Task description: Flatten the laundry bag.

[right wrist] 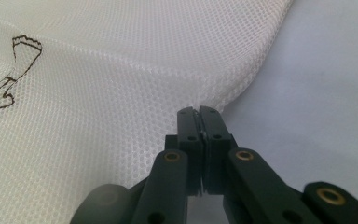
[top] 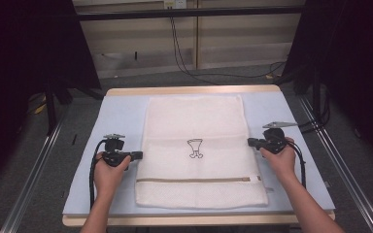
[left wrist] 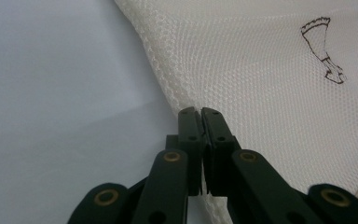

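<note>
Jaws of both grippers pinch mesh laundry bag (top: 194,121) bearing an unreadable dark emblem (top: 194,148)

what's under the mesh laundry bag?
The mesh laundry bag lies flat on a pale blue mat, which shows around it on all sides. Whatever sits directly beneath or inside the bag is covered.

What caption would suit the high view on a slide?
Two hand-held black grippers, left gripper and right gripper, pinch opposite side edges of a white mesh laundry bag on a pale blue table.
</note>
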Motion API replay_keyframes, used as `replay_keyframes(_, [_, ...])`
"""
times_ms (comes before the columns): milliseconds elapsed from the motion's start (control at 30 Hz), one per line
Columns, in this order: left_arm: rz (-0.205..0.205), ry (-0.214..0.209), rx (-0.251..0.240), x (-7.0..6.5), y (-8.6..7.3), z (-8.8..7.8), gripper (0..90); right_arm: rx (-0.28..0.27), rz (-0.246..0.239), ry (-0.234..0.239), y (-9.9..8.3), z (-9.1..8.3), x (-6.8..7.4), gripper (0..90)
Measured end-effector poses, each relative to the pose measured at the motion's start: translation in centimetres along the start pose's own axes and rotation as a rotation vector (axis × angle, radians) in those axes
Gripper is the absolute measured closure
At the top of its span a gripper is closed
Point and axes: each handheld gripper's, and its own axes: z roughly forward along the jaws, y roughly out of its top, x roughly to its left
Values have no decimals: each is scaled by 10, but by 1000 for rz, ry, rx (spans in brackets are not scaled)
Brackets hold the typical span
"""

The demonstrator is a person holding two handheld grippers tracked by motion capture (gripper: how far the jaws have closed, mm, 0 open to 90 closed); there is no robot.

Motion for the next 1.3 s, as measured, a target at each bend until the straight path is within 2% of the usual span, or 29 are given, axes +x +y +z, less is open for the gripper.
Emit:
replay_keyframes(233, [13, 17, 9, 0, -2, -4, 875, -1, -8, 6, 0, 1, 3, 880])
replay_keyframes(600, [-6, 17, 4, -2, -6, -8, 874, -7, -15, 10, -1, 0, 6, 877])
replay_keyframes(767, [9, 27, 11, -1, -5, -10, 874, -1, -8, 13, -1, -1, 8, 877])
replay_keyframes(967, [-13, 24, -5, 2, -6, -11, 873, -4, -16, 13, -1, -3, 9, 875])
replay_keyframes(1133, [-5, 40, 3, 3, -5, -12, 873, -5, -16, 11, 0, 0, 12, 875])
replay_keyframes(1300, [-14, 42, 5, 5, -6, -13, 872, -12, -29, 13, 1, 2, 14, 871])
